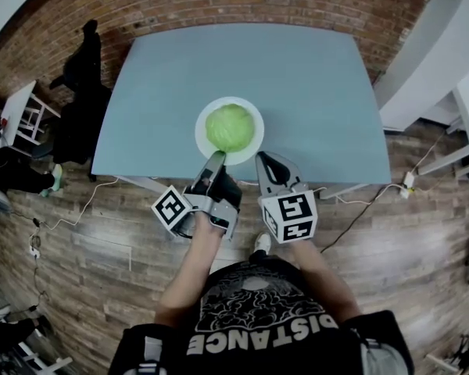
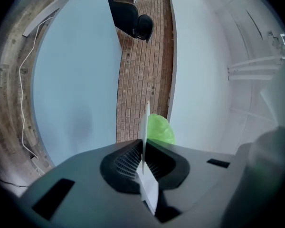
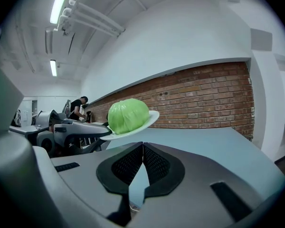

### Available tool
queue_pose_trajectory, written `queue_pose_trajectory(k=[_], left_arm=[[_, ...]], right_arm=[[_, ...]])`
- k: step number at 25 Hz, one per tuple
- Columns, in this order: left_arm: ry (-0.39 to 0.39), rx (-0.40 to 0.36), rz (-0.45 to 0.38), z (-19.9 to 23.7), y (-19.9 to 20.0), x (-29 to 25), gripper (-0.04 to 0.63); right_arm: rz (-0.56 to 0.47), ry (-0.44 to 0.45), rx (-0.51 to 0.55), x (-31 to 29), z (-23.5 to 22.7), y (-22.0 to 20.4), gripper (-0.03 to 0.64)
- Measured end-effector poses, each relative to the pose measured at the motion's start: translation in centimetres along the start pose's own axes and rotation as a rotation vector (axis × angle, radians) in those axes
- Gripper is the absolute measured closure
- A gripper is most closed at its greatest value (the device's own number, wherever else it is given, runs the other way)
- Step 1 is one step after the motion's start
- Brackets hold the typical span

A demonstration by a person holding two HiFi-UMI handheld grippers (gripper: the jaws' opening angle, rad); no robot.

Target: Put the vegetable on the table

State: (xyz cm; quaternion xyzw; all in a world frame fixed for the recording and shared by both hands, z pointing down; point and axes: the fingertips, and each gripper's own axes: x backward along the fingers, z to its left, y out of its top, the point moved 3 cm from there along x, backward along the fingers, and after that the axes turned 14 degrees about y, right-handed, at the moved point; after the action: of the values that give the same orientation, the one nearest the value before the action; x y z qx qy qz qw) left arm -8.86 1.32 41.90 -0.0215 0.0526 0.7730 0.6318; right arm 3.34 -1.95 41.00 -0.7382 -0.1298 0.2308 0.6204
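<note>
A round green cabbage (image 1: 230,126) rests on a white plate (image 1: 200,133) over the near middle of the blue-grey table (image 1: 320,84). My left gripper (image 1: 216,158) is shut on the plate's near rim. In the left gripper view the plate (image 2: 146,122) shows edge-on between the jaws of that gripper (image 2: 143,158), with the cabbage (image 2: 160,130) behind it. The right gripper view shows the plate (image 3: 150,119) tilted and off the tabletop, the cabbage (image 3: 128,115) on it. My right gripper (image 1: 263,159) is shut and empty beside the plate, its pads (image 3: 149,163) pressed together.
A black chair with dark clothing (image 1: 82,92) stands off the table's left side, with a white stool (image 1: 19,112) further left. White furniture (image 1: 453,53) is at the right. Cables (image 1: 359,217) run over the wooden floor. A person (image 3: 79,106) stands far back.
</note>
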Motion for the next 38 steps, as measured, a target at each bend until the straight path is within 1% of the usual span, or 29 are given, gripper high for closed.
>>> queue_pose_trajectory(k=[3,9,20,26,38], left_arm=[[0.002,-0.006,-0.010,0.0,0.1,-0.7,0.580],[0.013,0.002,-0.036,-0.4,0.1,-4.1,0.580],[0.025,0.004,-0.019,-0.2,-1.3,-6.4,0.580],[0.031,0.016,-0.012,0.3,-0.5,-7.4,0.580],[0.047,0.053,0.050,2.0,2.4,-11.9,0.580]], right_arm=[[-0.007,0.012,-0.003,-0.4,-0.9,0.1,0.607],[-0.005,0.033,-0.010,-1.4,-4.3,0.7,0.607],[-0.010,0.026,-0.013,-1.2,-6.8,1.1,0.607],[0.001,0.015,-0.016,-1.9,-7.2,0.7,0.607],[0.045,-0.054,-0.028,-5.3,-9.8,0.3,0.607]])
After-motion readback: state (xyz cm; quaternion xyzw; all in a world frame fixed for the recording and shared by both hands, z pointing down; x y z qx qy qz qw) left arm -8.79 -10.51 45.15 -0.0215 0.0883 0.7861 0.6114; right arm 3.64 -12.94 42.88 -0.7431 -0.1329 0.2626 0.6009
